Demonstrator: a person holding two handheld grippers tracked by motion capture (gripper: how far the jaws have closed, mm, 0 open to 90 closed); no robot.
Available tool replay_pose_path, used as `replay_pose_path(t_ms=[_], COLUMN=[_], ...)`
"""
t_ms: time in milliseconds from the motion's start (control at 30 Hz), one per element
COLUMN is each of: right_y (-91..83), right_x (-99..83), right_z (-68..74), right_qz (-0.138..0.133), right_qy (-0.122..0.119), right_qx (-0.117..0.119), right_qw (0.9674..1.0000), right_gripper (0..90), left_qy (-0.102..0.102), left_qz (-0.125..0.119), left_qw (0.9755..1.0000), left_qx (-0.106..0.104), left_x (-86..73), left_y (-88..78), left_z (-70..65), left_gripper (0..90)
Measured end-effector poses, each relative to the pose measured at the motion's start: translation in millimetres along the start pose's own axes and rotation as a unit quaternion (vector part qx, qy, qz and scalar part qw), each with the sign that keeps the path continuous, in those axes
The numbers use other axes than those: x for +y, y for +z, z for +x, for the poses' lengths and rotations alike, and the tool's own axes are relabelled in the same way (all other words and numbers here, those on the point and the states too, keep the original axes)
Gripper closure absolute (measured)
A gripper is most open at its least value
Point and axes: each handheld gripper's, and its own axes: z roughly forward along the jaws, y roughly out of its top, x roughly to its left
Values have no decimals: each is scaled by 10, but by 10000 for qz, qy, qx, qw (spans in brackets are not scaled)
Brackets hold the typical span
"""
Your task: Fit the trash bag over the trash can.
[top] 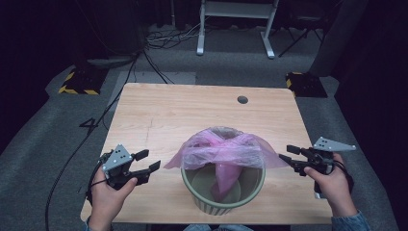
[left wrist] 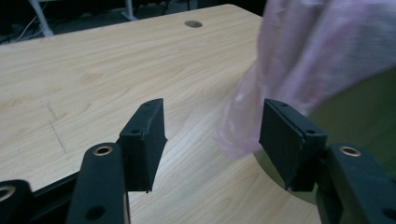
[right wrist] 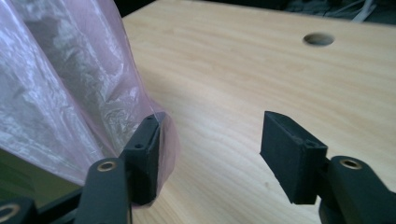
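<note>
A green ribbed bin (top: 211,204) stands near the table's front edge. A pink plastic bag (top: 223,149) is draped over its rim and hangs down inside. My left gripper (top: 150,160) is just left of the bin, open, with nothing gripped. In the left gripper view (left wrist: 212,116) a loose flap of the bag (left wrist: 317,51) hangs by the right-hand jaw in front of the bin (left wrist: 359,112). My right gripper (top: 286,153) is open at the bin's right side. In the right gripper view (right wrist: 210,126) the bag's edge (right wrist: 60,93) clings around the left-hand jaw, and the gap between the pads holds nothing.
The wooden table (top: 168,110) has a round cable hole (top: 242,99) near its far edge. Grey floor surrounds it, with cables (top: 159,38) and a white desk frame (top: 235,24) behind. A hand holds each gripper from the near side.
</note>
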Motion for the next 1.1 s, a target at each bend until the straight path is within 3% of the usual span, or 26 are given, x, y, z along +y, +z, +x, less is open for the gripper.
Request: replay_pose_path(t_ms=[133, 267, 367, 433, 533, 600, 700, 800, 833, 933, 1100], right_y=[-96, 31, 137, 173, 192, 169, 62, -82, -134, -216, -282], right_x=[40, 28, 27, 62, 170, 246, 362, 435, 452, 461, 429], right_z=[-24, -68, -70, -50, -4, 37, 134, 252, 313, 452, 636], right_qz=[-214, 75, 114, 36, -15, -58, -166, -216, -195, -117, 50], right_qy=[74, 152, 168, 150, 2, -158, -374, -554, -647, -819, -1025], right_qx=[-66, -59, -29, 11, -45, -115, -140, -121, -103, 60, 306], right_qw=[9997, 9998, 9998, 9999, 10000, 9998, 9991, 9982, 9977, 9966, 9943], right_gripper=[387, 381, 379, 379, 379, 377, 375, 365, 360, 360, 353], left_qy=[353, 449, 487, 524, 690, 847, 976, 960, 943, 941, 918], left_qz=[169, 338, 252, 241, 270, 238, 196, 138, 101, 25, 11], left_qw=[9988, 9979, 9976, 9969, 9949, 9939, 9929, 9932, 9934, 9937, 9935], left_qx=[-284, -315, -429, -527, -687, -671, -644, -648, -641, -606, -675], left_x=[36, 46, 80, 111, 180, 222, 258, 279, 284, 310, 325], left_y=[103, 280, 380, 411, 417, 389, 326, 256, 245, 211, 221], left_z=[-141, -176, -191, -206, -248, -285, -321, -343, -348, -355, -373], left_gripper=[361, 353, 359, 427, 671, 767, 829, 769, 708, 645, 618])
